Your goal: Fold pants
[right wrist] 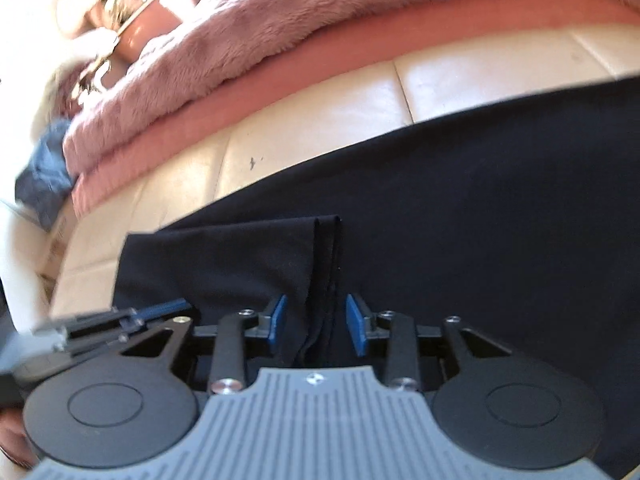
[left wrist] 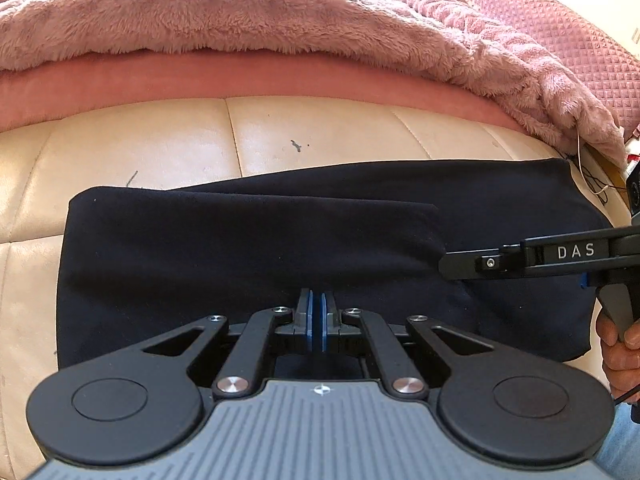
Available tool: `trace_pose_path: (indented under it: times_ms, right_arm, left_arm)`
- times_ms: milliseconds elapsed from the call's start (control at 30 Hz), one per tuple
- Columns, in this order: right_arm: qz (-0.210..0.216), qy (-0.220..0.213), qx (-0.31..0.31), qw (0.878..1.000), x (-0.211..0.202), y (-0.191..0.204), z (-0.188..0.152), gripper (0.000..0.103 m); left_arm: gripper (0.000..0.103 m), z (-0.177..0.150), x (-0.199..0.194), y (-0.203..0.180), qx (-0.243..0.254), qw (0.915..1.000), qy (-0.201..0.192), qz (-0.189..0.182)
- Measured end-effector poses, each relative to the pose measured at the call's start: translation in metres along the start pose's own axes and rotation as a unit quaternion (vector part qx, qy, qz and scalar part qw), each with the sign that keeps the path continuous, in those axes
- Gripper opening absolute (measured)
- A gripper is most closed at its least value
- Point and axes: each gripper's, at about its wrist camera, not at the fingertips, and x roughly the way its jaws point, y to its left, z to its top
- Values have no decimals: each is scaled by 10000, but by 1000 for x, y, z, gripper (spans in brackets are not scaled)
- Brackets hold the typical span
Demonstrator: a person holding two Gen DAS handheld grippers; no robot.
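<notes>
Dark navy pants [left wrist: 248, 256] lie folded in a long band across a cream leather bench [left wrist: 160, 140]. My left gripper [left wrist: 319, 300] hovers over their near edge with its blue pads pressed together, shut; I see no cloth between them. My right gripper [left wrist: 446, 266] reaches in from the right over the pants, held by a hand [left wrist: 616, 344]. In the right wrist view that right gripper [right wrist: 317, 316] stands open. A raised fold of the pants [right wrist: 324, 264] runs between its blue pads [right wrist: 278, 320] without touching them. The left gripper [right wrist: 160, 308] shows blurred at the lower left.
A fluffy pink blanket [left wrist: 240, 16] over a pink mattress edge [left wrist: 240, 80] lies just behind the bench. A quilted pink cover [left wrist: 560, 20] is at the far right. Blue cloth [right wrist: 44, 184] and cluttered items [right wrist: 132, 28] sit beyond the bench's left end.
</notes>
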Motion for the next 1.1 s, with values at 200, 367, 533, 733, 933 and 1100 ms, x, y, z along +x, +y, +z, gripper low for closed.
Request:
trace_pose_path:
  times_ms: [200, 367, 533, 733, 933, 1100]
  right_arm:
    - [-18, 24, -89, 10000, 5, 10, -6, 3]
    - [-161, -132, -332, 9992, -1, 26, -6, 0]
    - [-151, -375, -728, 9965, -27, 54, 7, 0]
    - [-44, -655, -1204, 9906, -71, 87, 30, 0]
    - [-38, -1001, -1422, 9848, -132, 93, 58, 0]
    - [-250, -1203, -1298, 9839, -188, 64, 81, 0]
  left_arm:
    - [2, 1, 0, 1, -50, 10000, -22, 6]
    - [4, 2, -10, -5, -30, 9997, -172, 175]
    - [6, 4, -49, 2, -321, 9967, -714, 236]
    - [9, 7, -93, 20, -637, 9886, -1261, 527]
    - [9, 5, -110, 33, -866, 9840, -1374, 731]
    - [9, 4, -113, 35, -928, 9837, -1346, 747]
